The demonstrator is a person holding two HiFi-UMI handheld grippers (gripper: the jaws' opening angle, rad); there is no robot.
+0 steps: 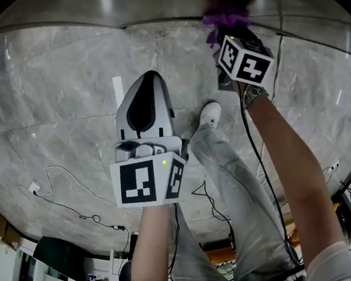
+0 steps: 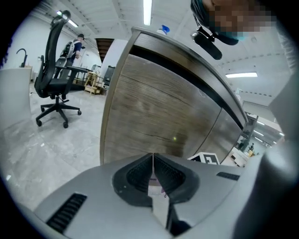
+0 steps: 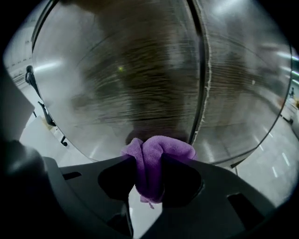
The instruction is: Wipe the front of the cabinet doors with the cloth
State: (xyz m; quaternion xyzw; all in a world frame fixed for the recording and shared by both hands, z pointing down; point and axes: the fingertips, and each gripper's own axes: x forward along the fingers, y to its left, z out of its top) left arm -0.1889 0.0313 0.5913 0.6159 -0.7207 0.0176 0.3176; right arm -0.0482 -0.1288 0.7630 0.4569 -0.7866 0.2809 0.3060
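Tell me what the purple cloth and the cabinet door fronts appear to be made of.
The purple cloth looks like microfibre or a similar soft fabric: fuzzy nap, bunched folds. The cabinet door fronts have a wood-grain surface, probably laminate or veneer: streaky brown grain under a smooth sheen that reflects lights.

Upper left of the left gripper view, a black office chair (image 2: 53, 70) stands on the pale marbled floor (image 2: 28, 154), with a person (image 2: 80, 41) far behind it. A ceiling light strip (image 2: 147, 11) glows at top centre. In the head view, thin cables (image 1: 63, 201) trail across the lower left, and a white shoe (image 1: 210, 114) sits at centre.
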